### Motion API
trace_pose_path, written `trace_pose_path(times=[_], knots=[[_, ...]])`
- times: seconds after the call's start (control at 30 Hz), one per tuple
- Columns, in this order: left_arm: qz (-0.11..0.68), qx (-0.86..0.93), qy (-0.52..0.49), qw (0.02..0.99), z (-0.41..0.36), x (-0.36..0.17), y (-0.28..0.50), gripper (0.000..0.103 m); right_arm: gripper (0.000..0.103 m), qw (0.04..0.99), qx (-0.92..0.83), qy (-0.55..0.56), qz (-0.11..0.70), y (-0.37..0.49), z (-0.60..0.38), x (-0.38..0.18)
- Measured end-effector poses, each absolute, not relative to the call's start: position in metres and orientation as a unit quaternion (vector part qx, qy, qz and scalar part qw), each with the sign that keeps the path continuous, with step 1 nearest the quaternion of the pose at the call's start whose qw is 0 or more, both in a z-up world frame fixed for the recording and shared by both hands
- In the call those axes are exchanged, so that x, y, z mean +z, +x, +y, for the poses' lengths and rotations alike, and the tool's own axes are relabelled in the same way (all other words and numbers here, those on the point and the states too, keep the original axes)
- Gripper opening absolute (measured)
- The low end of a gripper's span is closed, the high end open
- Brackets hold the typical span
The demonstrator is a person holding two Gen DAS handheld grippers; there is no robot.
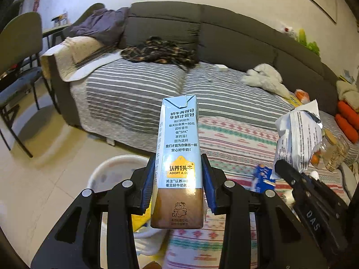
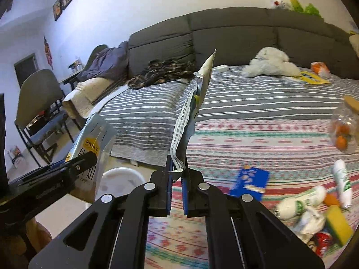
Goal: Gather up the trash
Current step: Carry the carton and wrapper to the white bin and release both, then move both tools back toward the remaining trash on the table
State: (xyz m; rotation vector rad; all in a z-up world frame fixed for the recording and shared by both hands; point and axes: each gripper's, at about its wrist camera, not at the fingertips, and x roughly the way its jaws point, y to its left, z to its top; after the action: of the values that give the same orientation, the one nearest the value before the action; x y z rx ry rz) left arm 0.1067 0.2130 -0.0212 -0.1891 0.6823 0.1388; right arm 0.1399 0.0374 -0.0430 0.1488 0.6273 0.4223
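My left gripper (image 1: 178,186) is shut on a light-blue and brown milk carton (image 1: 178,148), held upright above the rim of a white bin (image 1: 112,168). The carton also shows in the right wrist view (image 2: 92,148), with the bin (image 2: 121,179) below it. My right gripper (image 2: 177,179) is shut on a crumpled white printed wrapper (image 2: 190,116) that stands up from the pads. The wrapper also shows in the left wrist view (image 1: 298,139), to the right of the carton. Both are held in the air over the edge of the patterned blanket (image 2: 258,139).
On the blanket lie a blue packet (image 2: 249,182), white bottles (image 2: 300,201), a yellow sponge (image 2: 338,224), a clear jar with orange things (image 2: 343,130). A white plush toy (image 2: 271,65) and dark clothes (image 2: 161,71) lie on the grey sofa. A chair (image 2: 38,103) stands left.
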Motion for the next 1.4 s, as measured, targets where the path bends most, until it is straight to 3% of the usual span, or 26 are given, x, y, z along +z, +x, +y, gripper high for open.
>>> trace_pose_path(times=[0.23, 0.3, 0.33, 0.37, 1.17, 1.2, 1.23, 1.27, 1.3, 1.4], knots=[[0.350, 0.078, -0.147, 0.922, 0.260, -0.020, 0.105, 0.038, 0.007, 0.918, 0.234, 0.064, 0.314, 0.139, 0.085, -0.048], [0.356, 0.075, -0.177, 0.914, 0.275, -0.021, 0.104, 0.048, 0.007, 0.915, 0.243, 0.058, 0.318, 0.138, 0.099, -0.050], [0.355, 0.076, -0.185, 0.913, 0.279, -0.020, 0.103, 0.058, 0.007, 0.913, 0.247, 0.055, 0.319, 0.138, 0.106, -0.050], [0.349, 0.079, -0.196, 0.913, 0.287, -0.017, 0.100, 0.060, 0.007, 0.912, 0.250, 0.051, 0.321, 0.138, 0.112, -0.051], [0.269, 0.191, -0.256, 0.909, 0.373, 0.015, 0.045, 0.065, 0.009, 0.889, 0.293, -0.004, 0.352, 0.137, 0.219, -0.070], [0.268, 0.192, -0.257, 0.908, 0.374, 0.016, 0.044, 0.065, 0.020, 0.888, 0.293, -0.007, 0.354, 0.137, 0.222, -0.070], [0.266, 0.195, -0.258, 0.908, 0.376, 0.016, 0.043, 0.066, 0.047, 0.889, 0.291, -0.008, 0.353, 0.137, 0.224, -0.070], [0.265, 0.197, -0.258, 0.908, 0.378, 0.017, 0.041, 0.066, 0.060, 0.891, 0.288, -0.007, 0.351, 0.137, 0.223, -0.069], [0.263, 0.199, -0.257, 0.908, 0.379, 0.018, 0.040, 0.066, 0.068, 0.896, 0.281, -0.004, 0.345, 0.135, 0.222, -0.068], [0.259, 0.202, -0.258, 0.909, 0.380, 0.018, 0.038, 0.069, 0.068, 0.899, 0.273, -0.006, 0.343, 0.134, 0.221, -0.066]])
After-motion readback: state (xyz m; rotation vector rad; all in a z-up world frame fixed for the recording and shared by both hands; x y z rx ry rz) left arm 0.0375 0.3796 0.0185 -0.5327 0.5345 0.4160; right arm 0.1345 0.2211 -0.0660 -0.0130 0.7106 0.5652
